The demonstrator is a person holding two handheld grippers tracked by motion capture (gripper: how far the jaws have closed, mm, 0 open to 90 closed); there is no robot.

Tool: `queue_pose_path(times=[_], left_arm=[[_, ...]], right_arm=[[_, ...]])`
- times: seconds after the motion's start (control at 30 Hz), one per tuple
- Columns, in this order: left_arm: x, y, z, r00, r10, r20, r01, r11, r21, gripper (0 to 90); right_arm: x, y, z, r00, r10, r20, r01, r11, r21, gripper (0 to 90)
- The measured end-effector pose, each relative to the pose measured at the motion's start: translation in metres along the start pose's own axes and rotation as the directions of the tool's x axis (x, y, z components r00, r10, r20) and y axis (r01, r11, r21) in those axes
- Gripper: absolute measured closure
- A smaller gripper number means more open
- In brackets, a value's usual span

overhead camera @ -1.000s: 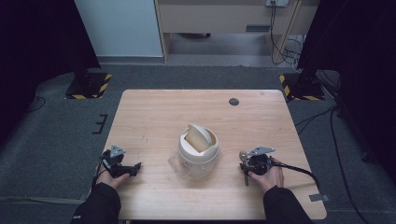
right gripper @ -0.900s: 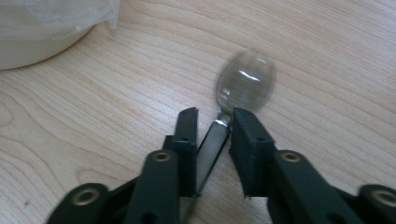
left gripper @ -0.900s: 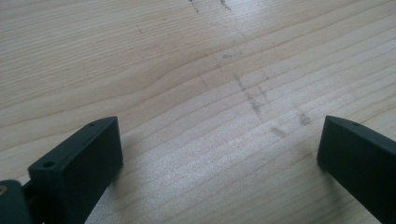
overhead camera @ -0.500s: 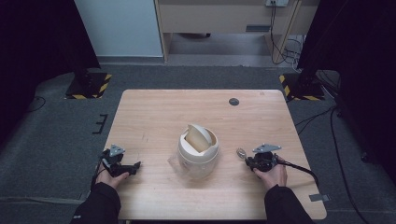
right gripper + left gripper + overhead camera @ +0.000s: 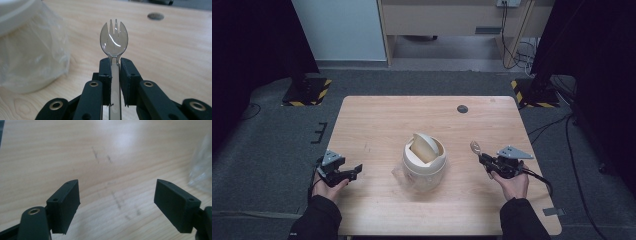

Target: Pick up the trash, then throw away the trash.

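A small cream bin (image 5: 424, 161) with a tilted swing lid stands at the table's middle, with a clear plastic liner (image 5: 42, 57) bulging around its body. My right gripper (image 5: 484, 159) is to its right, shut on the handle of a clear plastic spork (image 5: 114, 40) whose tined head points up and away from the jaws. In the high view the spork (image 5: 475, 147) sticks out toward the bin. My left gripper (image 5: 354, 170) rests near the table's left front, open, with bare wood between its jaws (image 5: 116, 200).
A round dark grommet (image 5: 462, 108) sits in the table (image 5: 377, 120) near the far edge. An edge of clear plastic (image 5: 202, 167) shows at the right of the left gripper view. Black stands with hazard-striped bases flank the table's far corners.
My right gripper has turned and shifted right, so the spork now points up and toward the bin instead of lying toward the front edge. The left gripper has stayed put.
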State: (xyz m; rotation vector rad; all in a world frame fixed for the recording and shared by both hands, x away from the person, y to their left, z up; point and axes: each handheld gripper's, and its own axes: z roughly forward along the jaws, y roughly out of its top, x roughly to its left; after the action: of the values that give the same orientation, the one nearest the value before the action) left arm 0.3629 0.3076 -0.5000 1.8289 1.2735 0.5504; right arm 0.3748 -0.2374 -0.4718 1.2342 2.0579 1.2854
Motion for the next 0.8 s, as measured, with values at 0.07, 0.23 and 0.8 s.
queue_pose_path(times=[0.07, 0.23, 0.8], left_arm=[[-0.005, 0.005, -0.004, 1.0, 0.002, 0.007, -0.002, 0.9992, -0.04, 21.1], [-0.017, 0.022, -0.017, 0.9995, -0.004, 0.032, 0.009, 0.9852, -0.171, 21.1], [-0.07, 0.1, -0.057, 0.984, 0.064, 0.166, 0.027, 0.8688, -0.494, 22.8]], right_arm=[[-0.001, 0.004, -0.005, 0.9999, 0.011, -0.009, -0.011, 0.999, -0.047, 80.0], [-0.005, 0.013, -0.015, 0.9999, 0.01, -0.001, -0.01, 0.993, -0.119, 80.1], [0.005, 0.047, -0.041, 0.998, -0.058, -0.024, 0.048, 0.948, -0.315, 80.1]])
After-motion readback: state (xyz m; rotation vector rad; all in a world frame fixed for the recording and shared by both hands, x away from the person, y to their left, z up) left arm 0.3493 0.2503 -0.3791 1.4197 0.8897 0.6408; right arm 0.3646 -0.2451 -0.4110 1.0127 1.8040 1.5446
